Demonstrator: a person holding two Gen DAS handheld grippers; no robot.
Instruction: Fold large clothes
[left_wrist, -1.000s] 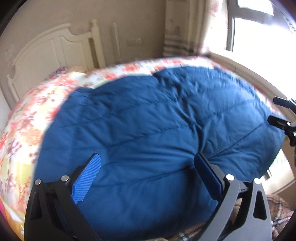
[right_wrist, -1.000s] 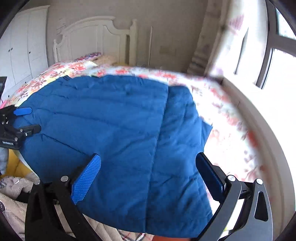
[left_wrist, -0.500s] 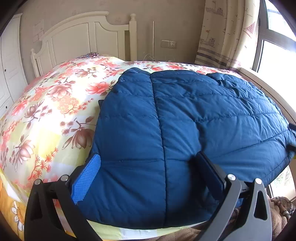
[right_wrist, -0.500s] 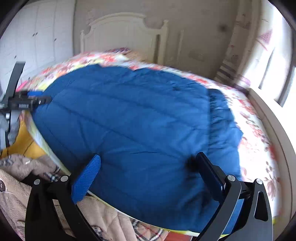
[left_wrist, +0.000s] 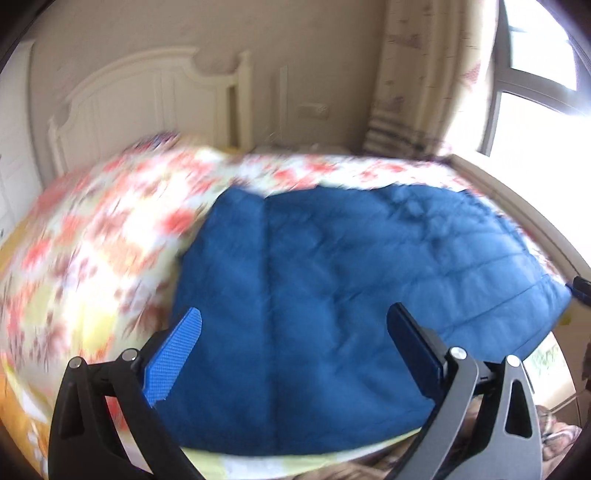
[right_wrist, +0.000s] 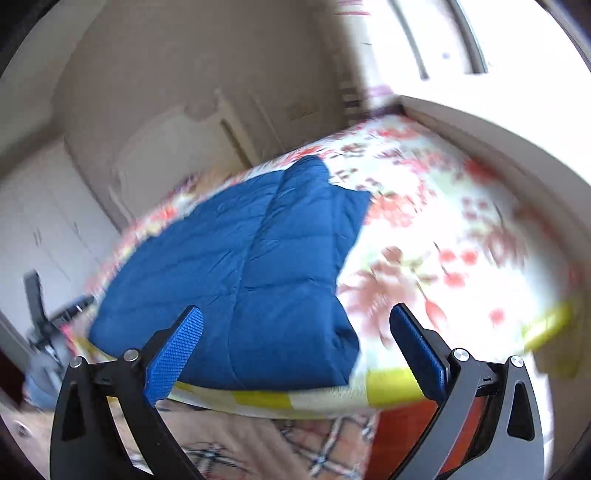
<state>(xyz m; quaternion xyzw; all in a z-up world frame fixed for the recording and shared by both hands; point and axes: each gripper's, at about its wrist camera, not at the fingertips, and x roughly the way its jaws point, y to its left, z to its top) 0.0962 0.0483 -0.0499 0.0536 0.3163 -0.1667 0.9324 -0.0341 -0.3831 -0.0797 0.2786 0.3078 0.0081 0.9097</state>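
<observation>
Both your claws are spread wide and pinch nothing: the left claw (left_wrist: 293, 330) hangs over the near hem of the blue quilted garment (left_wrist: 332, 295), the right claw (right_wrist: 295, 328) over its near right corner, likely so you can judge the fold before gripping. The garment lies flat, folded into a rough rectangle on the floral bedspread (right_wrist: 443, 258), close to the bed's foot edge. Beyond stand a white headboard (left_wrist: 147, 107) and a curtained window (left_wrist: 535, 103)
</observation>
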